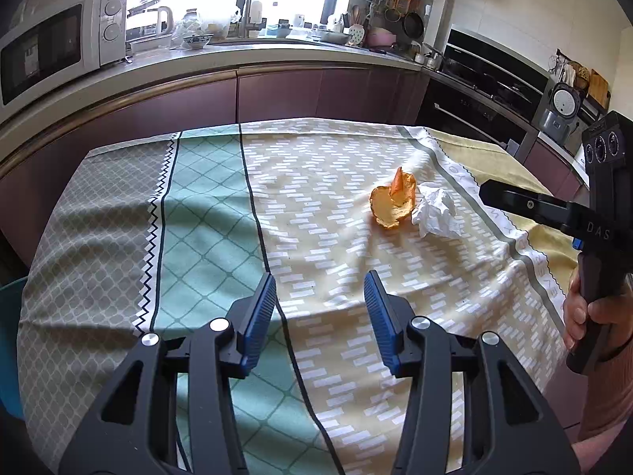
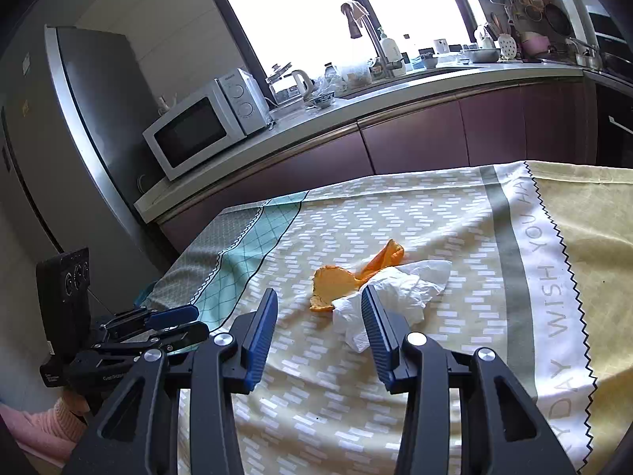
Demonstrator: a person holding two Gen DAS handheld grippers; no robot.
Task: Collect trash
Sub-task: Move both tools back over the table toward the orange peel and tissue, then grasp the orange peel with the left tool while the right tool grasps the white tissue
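Since tissue (image 2: 399, 297) is light & soft, pinch its bulk; brittle orange peel (image 2: 336, 283) touches at 10 o'clock. Left gripper (image 1: 320, 308), right gripper (image 2: 320, 328): both apart, empty.

a white microwave (image 2: 205, 126) sits at the counter's (image 2: 395, 91) left end, a kettle (image 2: 301, 79) beside it, near the faucet (image 2: 362, 27).

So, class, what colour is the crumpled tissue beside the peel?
White; the crumpled paper tissue shows best in the right wrist view.
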